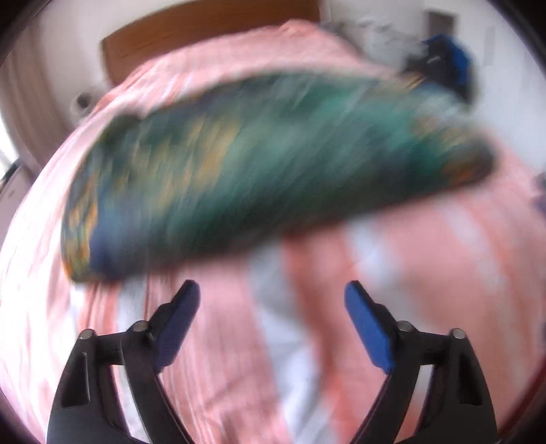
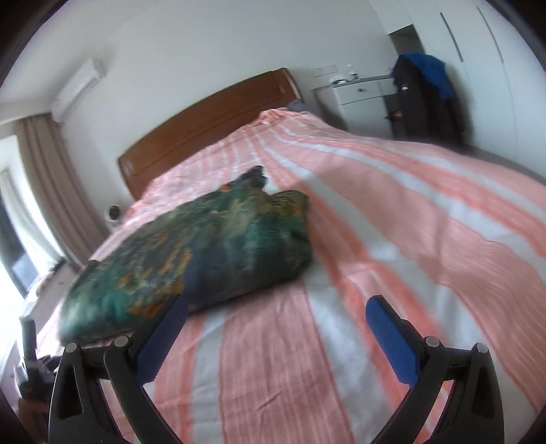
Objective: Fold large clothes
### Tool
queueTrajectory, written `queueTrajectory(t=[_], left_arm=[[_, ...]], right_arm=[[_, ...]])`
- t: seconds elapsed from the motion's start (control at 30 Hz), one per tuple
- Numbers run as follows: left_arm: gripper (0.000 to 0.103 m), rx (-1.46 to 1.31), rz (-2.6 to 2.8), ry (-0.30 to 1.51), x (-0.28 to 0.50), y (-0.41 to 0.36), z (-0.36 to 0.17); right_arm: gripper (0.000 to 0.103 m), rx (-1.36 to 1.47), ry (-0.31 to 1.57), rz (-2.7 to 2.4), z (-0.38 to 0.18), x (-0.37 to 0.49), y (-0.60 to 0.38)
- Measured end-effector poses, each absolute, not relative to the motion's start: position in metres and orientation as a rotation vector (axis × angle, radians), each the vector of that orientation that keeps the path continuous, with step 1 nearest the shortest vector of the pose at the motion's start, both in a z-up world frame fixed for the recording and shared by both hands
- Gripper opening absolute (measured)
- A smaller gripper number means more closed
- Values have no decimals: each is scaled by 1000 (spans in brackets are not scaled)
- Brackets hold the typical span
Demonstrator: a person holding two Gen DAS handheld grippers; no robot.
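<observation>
- Left wrist view: heavily motion-blurred. The left gripper [image 1: 272,293] is seen with fingers spread wide, nothing between the blue pads [image 1: 367,328].
- The folded garment [image 1: 259,170], green-teal with orange and dark blue patches, is laid across the middle of the frame, just beyond the fingertips and not touched by them.
- It is rested on the bedspread [image 1: 443,273], striped pink and white, which fills the near and right part of the view.
- A wooden headboard [image 1: 204,30] is seen at the far end; a dark and blue heap [image 1: 450,68] is visible far right, too blurred to identify.
- Right wrist view: sharper. The right gripper [image 2: 277,304] is also held wide, with nothing clamped.
- Its left finger [image 2: 163,338] is overlapped with the near edge of the folded garment [image 2: 204,249] in the picture; contact cannot be confirmed.
- The garment is located on the left half of the bedspread [image 2: 409,222], lying as a thick compact bundle, with a ragged corner raised at its far end.
- The headboard [image 2: 211,123] is seen far centre, a wall air conditioner [image 2: 76,88] far left above curtains [image 2: 51,184].
- A white cabinet [image 2: 361,102] and dark clothes with a blue piece [image 2: 423,99] are placed far right, well apart from the garment.
</observation>
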State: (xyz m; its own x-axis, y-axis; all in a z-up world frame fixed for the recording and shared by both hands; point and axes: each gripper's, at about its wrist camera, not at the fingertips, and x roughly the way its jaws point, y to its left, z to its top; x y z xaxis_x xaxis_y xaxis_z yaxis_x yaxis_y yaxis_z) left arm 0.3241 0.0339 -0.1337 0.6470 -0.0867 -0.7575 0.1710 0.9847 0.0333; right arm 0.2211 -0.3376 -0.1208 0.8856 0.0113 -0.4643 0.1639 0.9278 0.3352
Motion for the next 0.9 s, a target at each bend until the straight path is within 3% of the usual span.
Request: queueTrajectory(t=[0.1, 0.23, 0.4, 0.5, 0.6, 0.7, 0.8, 0.9], left_arm=[[103, 95, -239, 719, 348, 13, -65], [103, 6, -350, 714, 426, 0, -21], [102, -19, -305, 893, 500, -26, -72], [102, 72, -398, 1001, 466, -50, -121], [102, 393, -454, 923, 397, -76, -137], [102, 395, -502, 919, 376, -71, -124], [102, 236, -496, 918, 398, -53, -91], [102, 116, -490, 905, 425, -44, -58]], right_arm=[[103, 422, 467, -46, -126, 223, -341], [103, 443, 510, -32, -133, 231, -337], [103, 424, 512, 20, -132, 228, -328], [103, 447, 510, 40, -132, 229, -331], [103, 531, 508, 69, -133, 232, -340], [103, 668, 505, 125, -135, 253, -350], [103, 858, 593, 128, -157, 298, -358], [101, 905, 562, 62, -161, 326, -362]])
